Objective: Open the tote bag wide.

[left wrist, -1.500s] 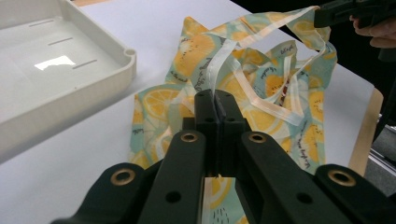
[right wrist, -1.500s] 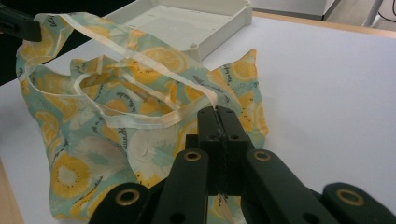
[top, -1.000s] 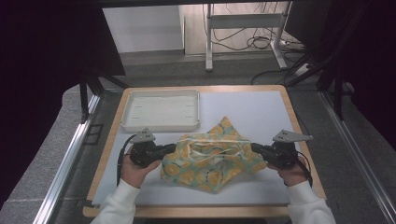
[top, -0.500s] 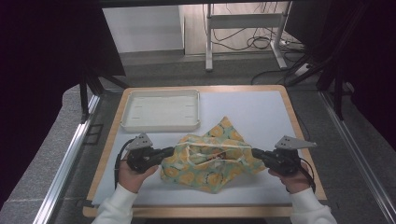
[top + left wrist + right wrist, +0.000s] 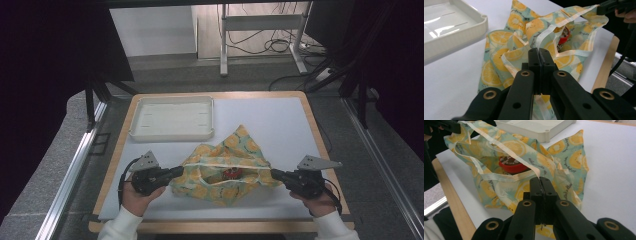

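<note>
Bag (image 5: 225, 167) lies mid-tabletop (image 5: 280, 120), near the tray (image 5: 172, 117) — thin, limp cloth, light, likely to sag. Left gripper (image 5: 172, 173) and right gripper (image 5: 276, 174) have their fingers clamped on opposite rim hems, the best hold; a red-lidded tub (image 5: 510, 164) sits inside.

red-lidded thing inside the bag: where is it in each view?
High view: red-lidded item, lower centre, in the open mouth of the fruit-print bag.
Left gripper view: upper centre-right, behind the bag's white trim.
Right gripper view: centre-left, under the white strap.
Shared landmark: white tray.
</note>
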`<action>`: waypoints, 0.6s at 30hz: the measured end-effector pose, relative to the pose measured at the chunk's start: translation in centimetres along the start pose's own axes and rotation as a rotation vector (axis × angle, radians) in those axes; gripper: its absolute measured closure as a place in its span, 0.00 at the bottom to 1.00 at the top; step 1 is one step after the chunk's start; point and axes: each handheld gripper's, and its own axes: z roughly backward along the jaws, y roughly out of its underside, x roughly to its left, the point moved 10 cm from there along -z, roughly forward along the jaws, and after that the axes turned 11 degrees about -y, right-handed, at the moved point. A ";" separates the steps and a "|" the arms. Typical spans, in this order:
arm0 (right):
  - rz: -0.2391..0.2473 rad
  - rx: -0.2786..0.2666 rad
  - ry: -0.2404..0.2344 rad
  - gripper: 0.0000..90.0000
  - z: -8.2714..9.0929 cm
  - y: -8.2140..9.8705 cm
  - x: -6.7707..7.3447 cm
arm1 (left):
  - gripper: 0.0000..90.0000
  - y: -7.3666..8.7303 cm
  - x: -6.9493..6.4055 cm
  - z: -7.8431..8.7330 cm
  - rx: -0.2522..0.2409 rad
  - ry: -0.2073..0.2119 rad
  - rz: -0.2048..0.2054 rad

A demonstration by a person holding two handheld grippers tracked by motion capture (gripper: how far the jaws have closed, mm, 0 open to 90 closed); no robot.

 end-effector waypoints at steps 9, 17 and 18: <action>-0.029 0.064 -0.038 0.99 -0.5 2.4 0.5 | 1.00 2.6 -0.6 0.1 0.036 0.021 0.008; -0.067 0.195 -0.026 0.99 -1.8 5.3 -0.1 | 1.00 5.0 -0.4 -1.7 0.137 0.021 0.008; -0.067 0.204 -0.025 0.99 -1.9 5.5 -0.2 | 1.00 5.4 -0.4 -1.8 0.152 0.021 0.009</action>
